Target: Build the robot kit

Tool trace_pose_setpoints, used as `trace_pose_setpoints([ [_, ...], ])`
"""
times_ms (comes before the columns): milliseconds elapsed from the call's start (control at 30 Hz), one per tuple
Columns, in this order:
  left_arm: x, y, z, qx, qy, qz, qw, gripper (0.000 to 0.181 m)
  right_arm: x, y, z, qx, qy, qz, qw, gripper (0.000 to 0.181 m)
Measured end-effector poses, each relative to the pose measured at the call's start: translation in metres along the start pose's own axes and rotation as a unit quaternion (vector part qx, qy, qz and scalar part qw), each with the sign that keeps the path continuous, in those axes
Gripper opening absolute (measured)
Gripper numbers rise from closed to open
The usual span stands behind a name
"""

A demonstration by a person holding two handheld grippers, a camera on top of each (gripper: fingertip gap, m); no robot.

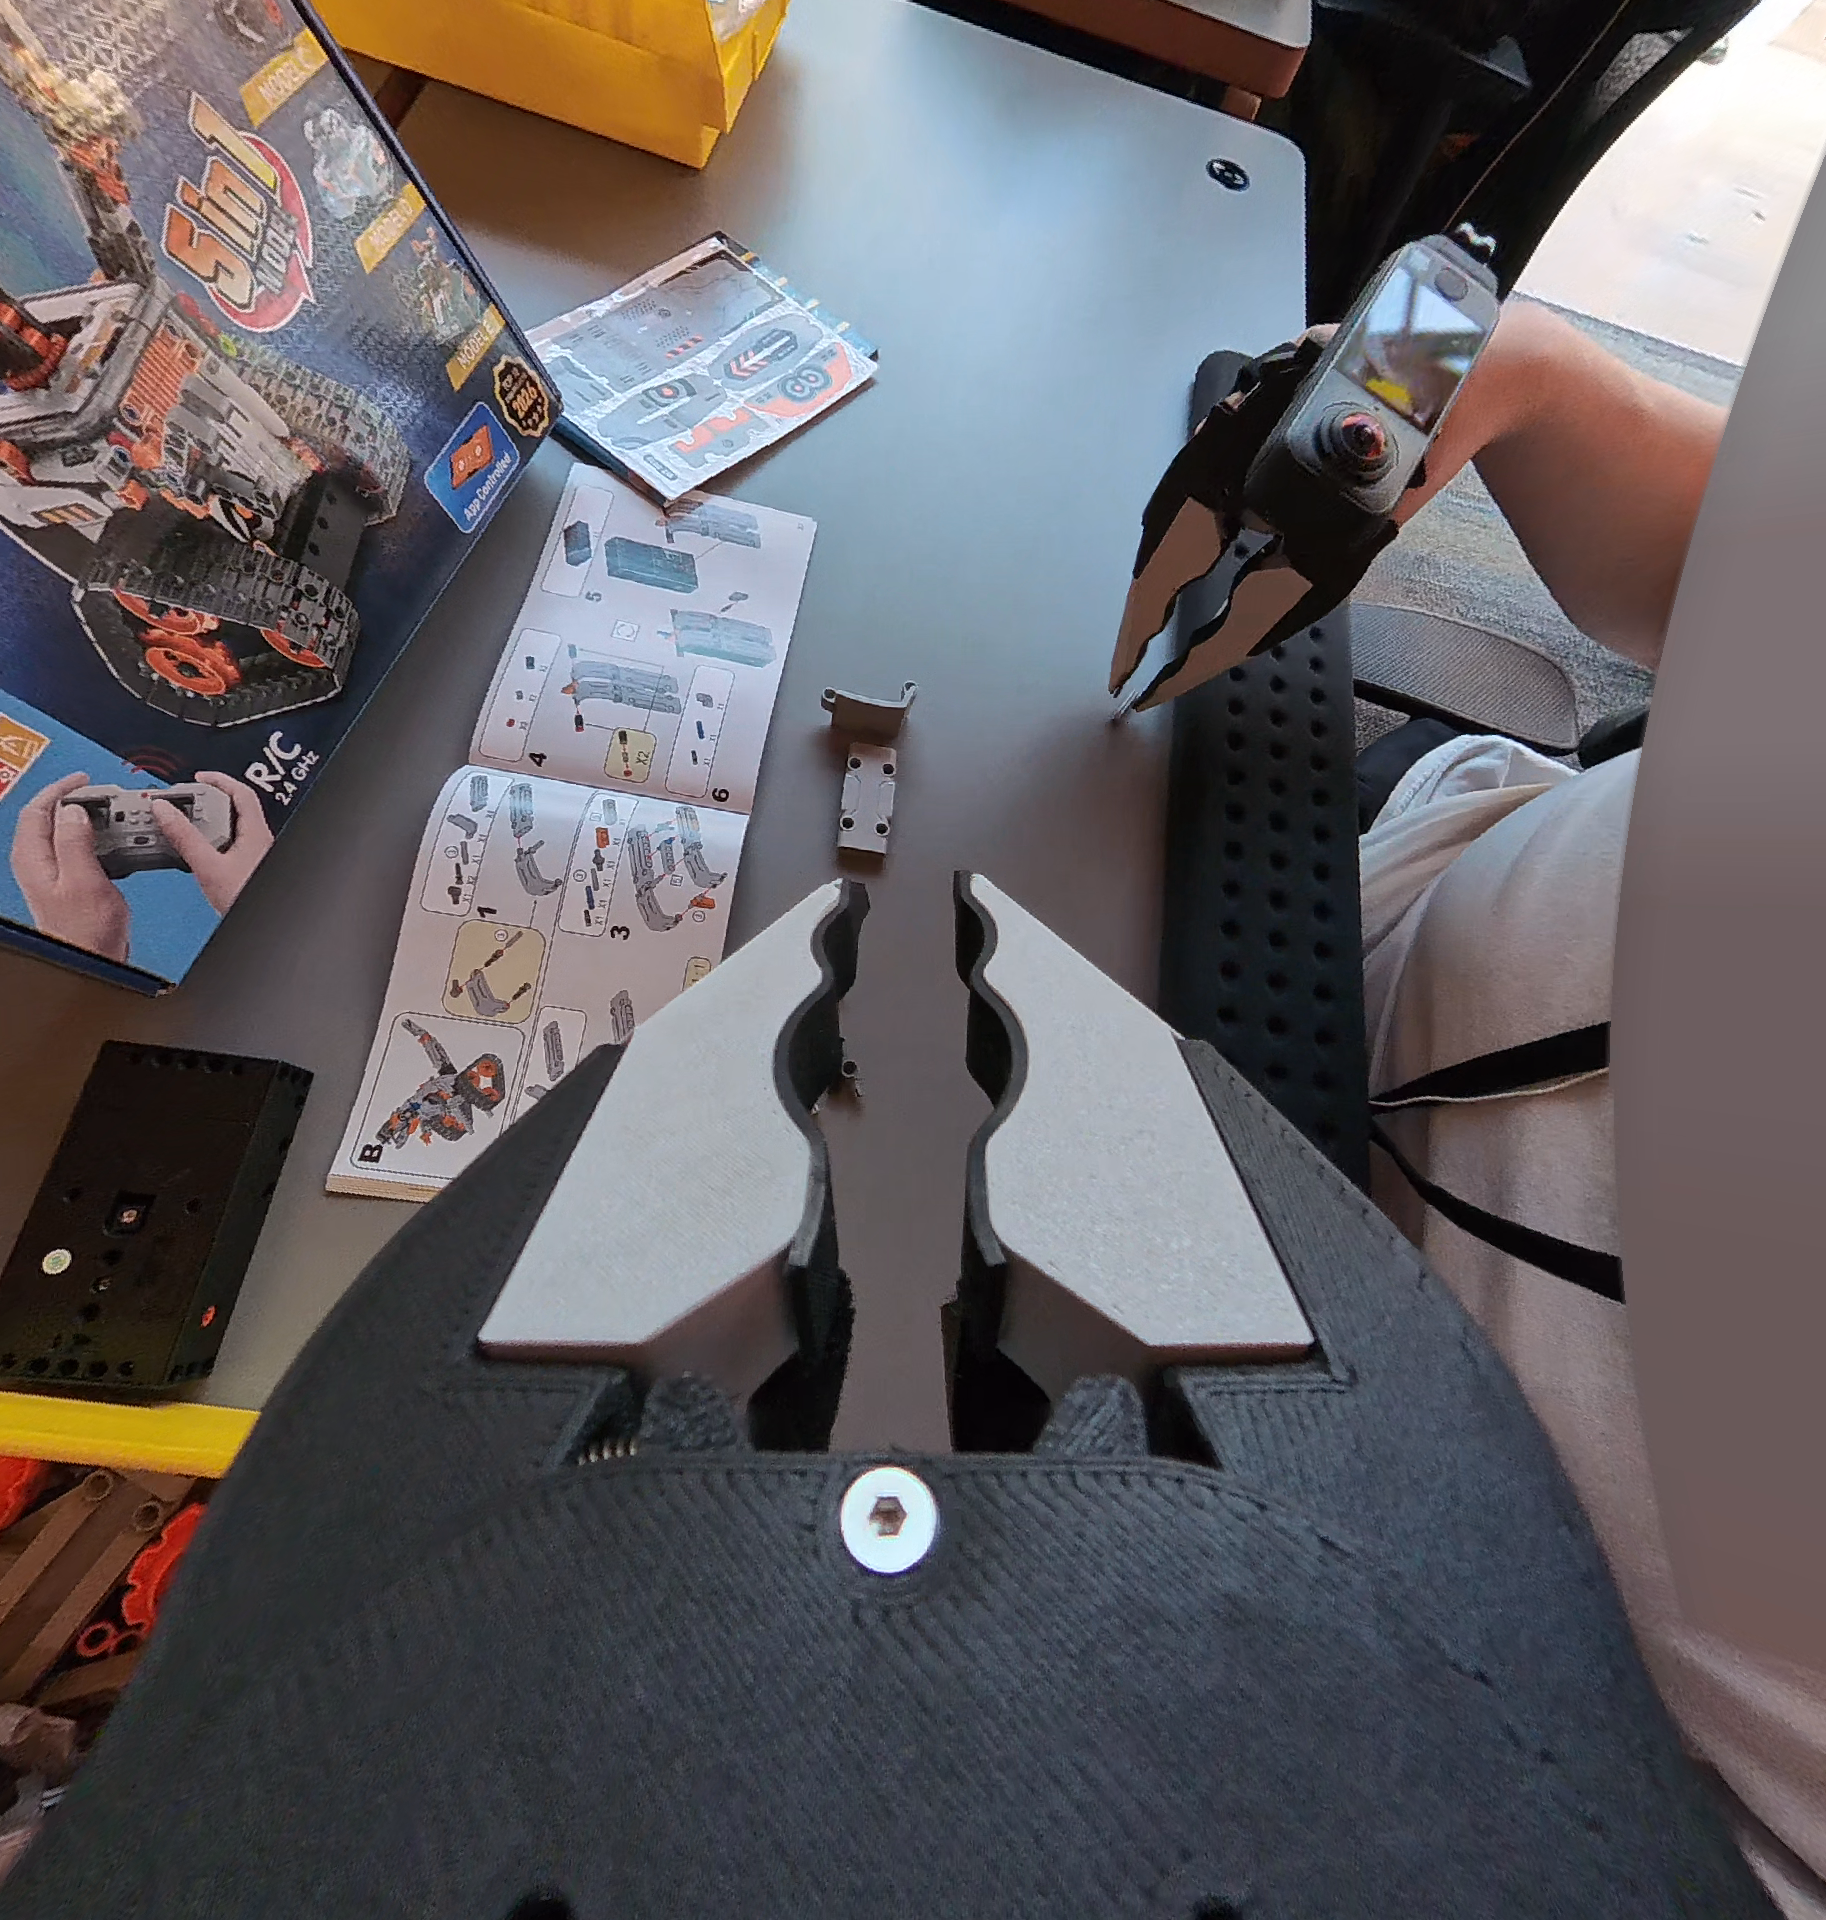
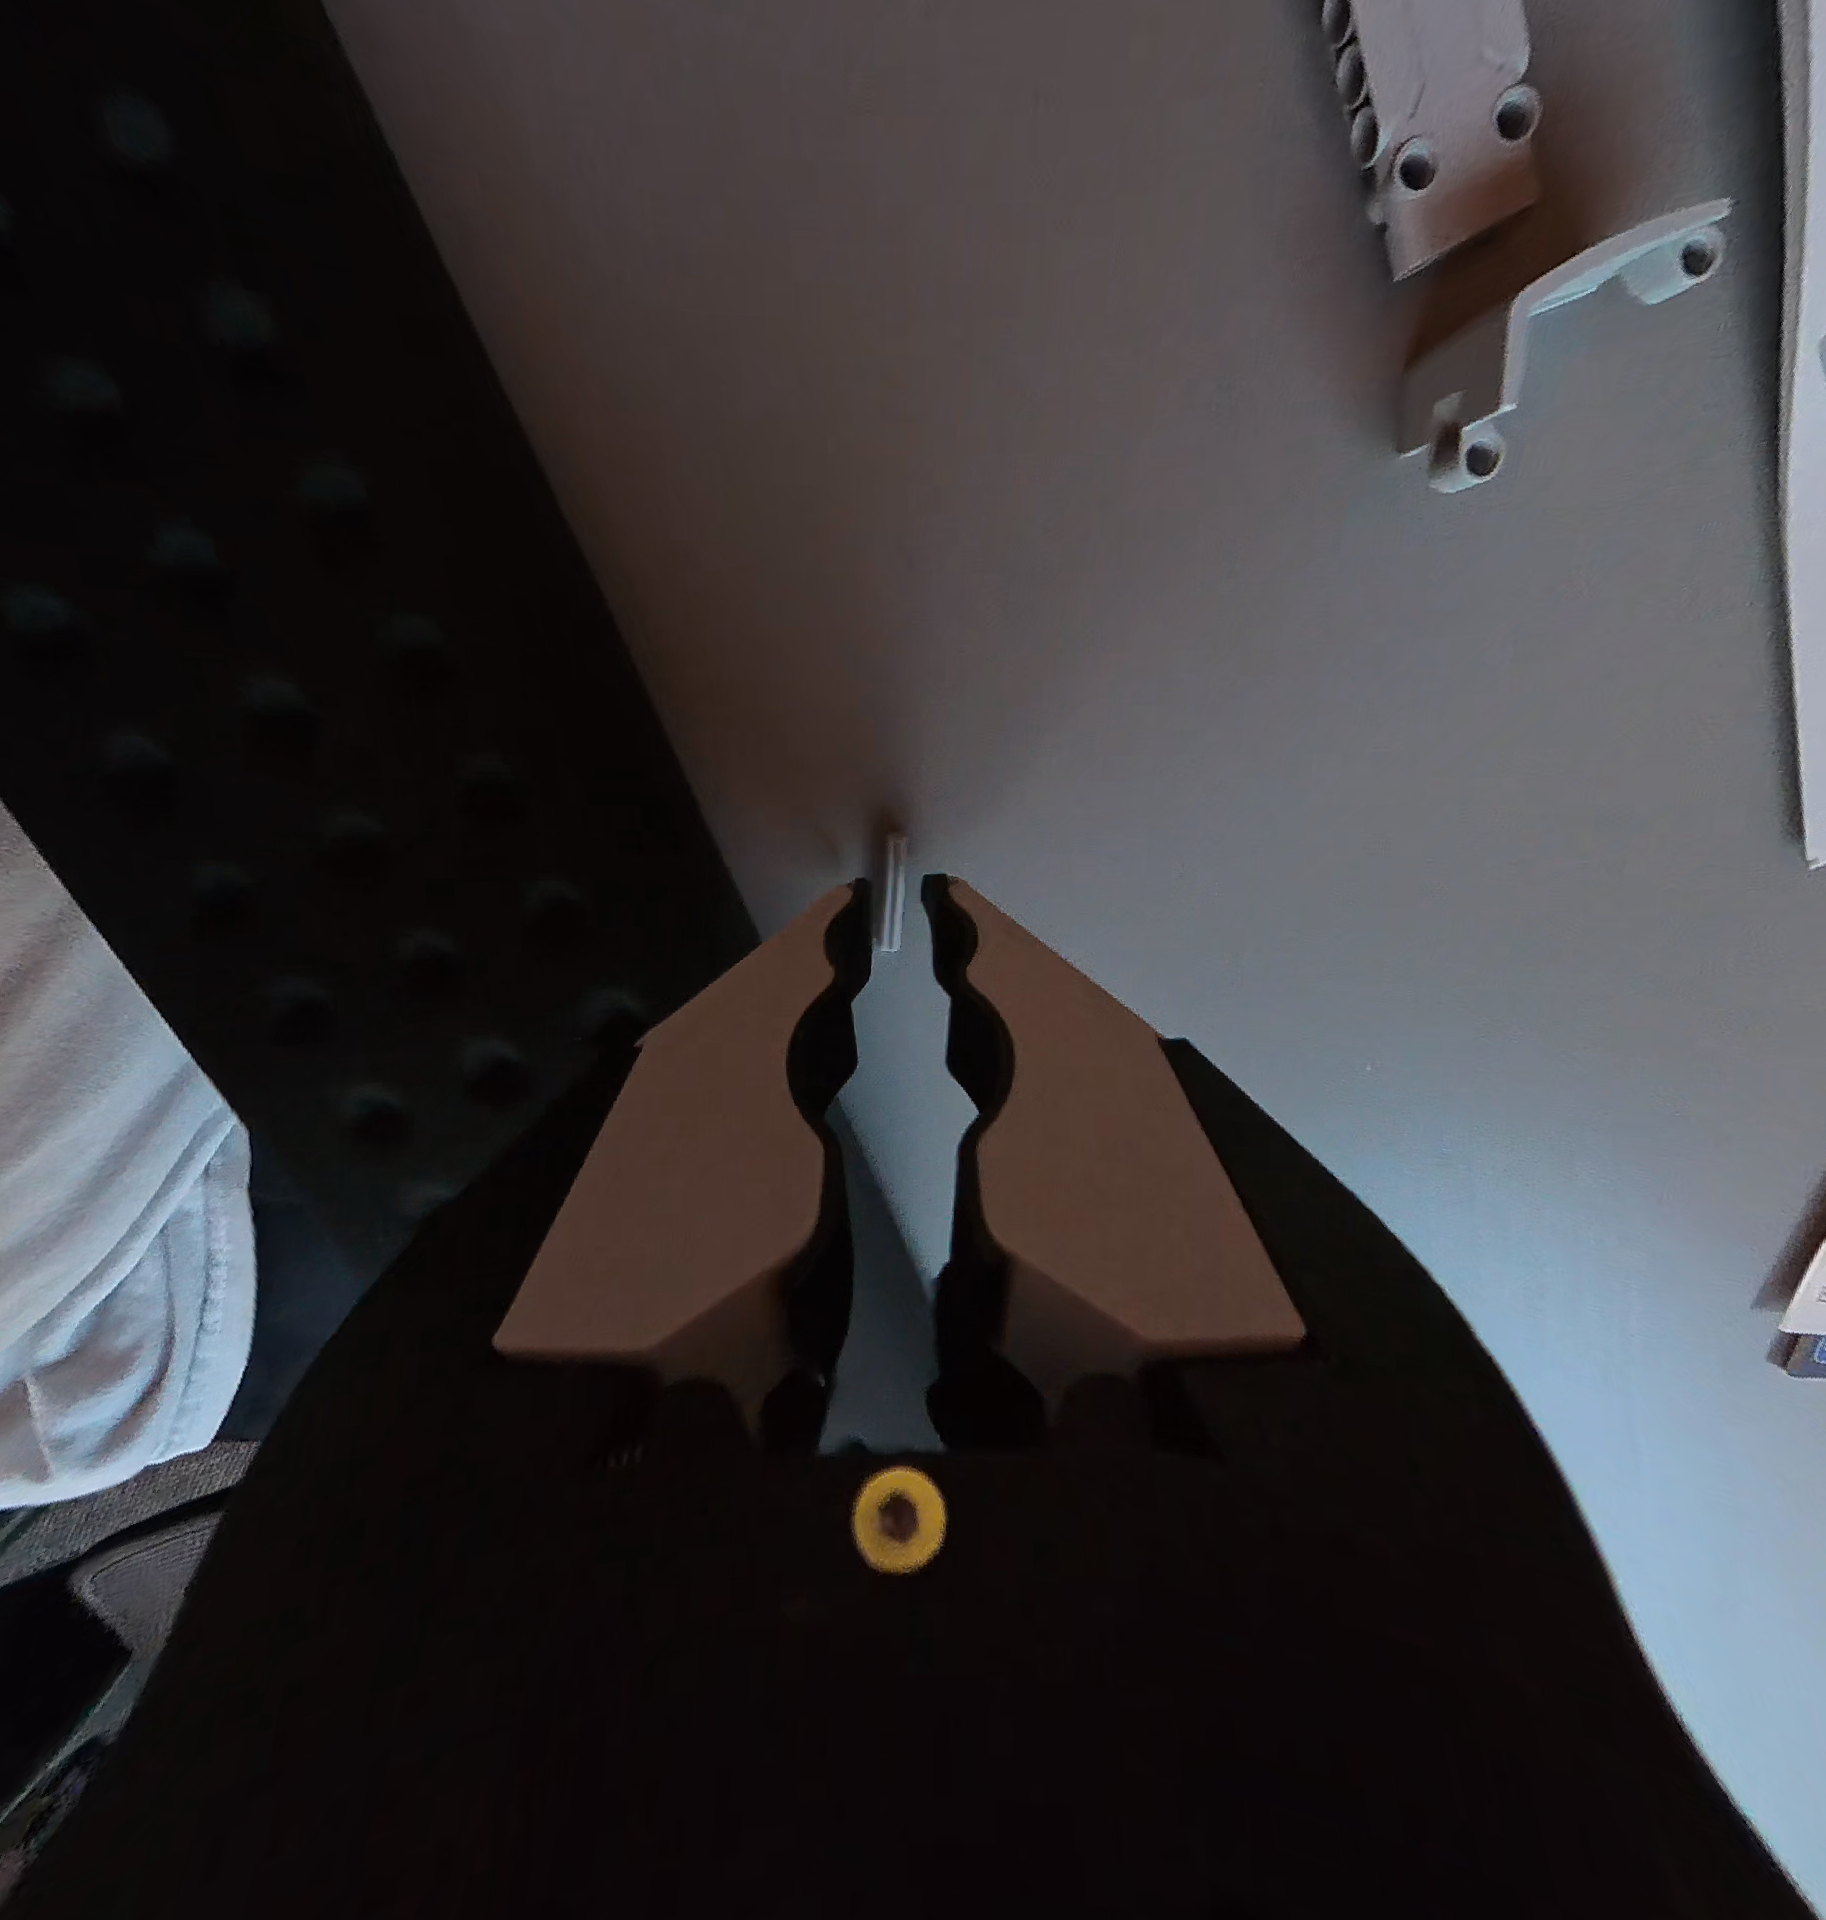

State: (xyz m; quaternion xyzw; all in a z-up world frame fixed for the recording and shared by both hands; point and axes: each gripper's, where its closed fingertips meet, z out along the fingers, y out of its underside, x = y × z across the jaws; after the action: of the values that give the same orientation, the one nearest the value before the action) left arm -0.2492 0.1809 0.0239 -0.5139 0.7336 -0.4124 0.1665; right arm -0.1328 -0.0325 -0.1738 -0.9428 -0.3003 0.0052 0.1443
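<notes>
My left gripper is open and empty, hovering low over the dark table. Just beyond its tips lie two grey plastic parts: a flat plate with holes and a curved bracket. My right gripper points down at the table near the right edge and also shows in the left wrist view. A small light pin stands between its narrowly parted tips, against the left fingertip, with a gap on the other side. The plate and bracket lie at the upper right of the right wrist view.
An open instruction booklet and a sticker sheet lie left of the parts. A large toy box, a black block and a yellow tray of parts stand at the left. A black perforated strip borders the right edge, by a person's legs. My right fingertips sit around 30 cm from my left ones. Between my right fingertips and the plate there is roughly 15 cm. Seen from the left wrist view as well.
</notes>
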Motion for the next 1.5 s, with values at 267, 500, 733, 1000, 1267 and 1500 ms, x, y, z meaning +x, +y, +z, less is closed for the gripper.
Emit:
trace_pose_setpoints([
  [267,0.002,-0.003,-0.01,0.01,-0.006,0.006,1.0,0.017,-0.003,0.002,0.005,-0.024,-0.01,0.007,1.0,0.004],
  [500,-0.001,-0.006,-0.025,0.025,-0.028,0.012,0.999,0.016,0.021,-0.08,-0.006,0.072,0.023,-0.061,0.995,0.003],
  [733,-0.016,-0.009,-0.05,0.054,-0.068,-0.006,0.996,0.013,0.072,-0.233,0.015,0.113,-0.027,-0.203,0.972,0.003],
  [1000,-0.027,-0.007,-0.058,0.057,-0.072,-0.013,0.996,0.013,0.083,-0.255,0.061,0.012,-0.151,-0.175,0.973,0.003],
  [1267,-0.026,-0.004,-0.053,0.043,-0.072,-0.01,0.996,0.012,0.083,-0.258,0.077,-0.022,-0.25,-0.138,0.958,0.003],
  [1500,-0.026,-0.001,-0.049,0.033,-0.068,-0.01,0.997,0.012,0.08,-0.256,0.084,-0.059,-0.291,-0.126,0.947,0.003],
])
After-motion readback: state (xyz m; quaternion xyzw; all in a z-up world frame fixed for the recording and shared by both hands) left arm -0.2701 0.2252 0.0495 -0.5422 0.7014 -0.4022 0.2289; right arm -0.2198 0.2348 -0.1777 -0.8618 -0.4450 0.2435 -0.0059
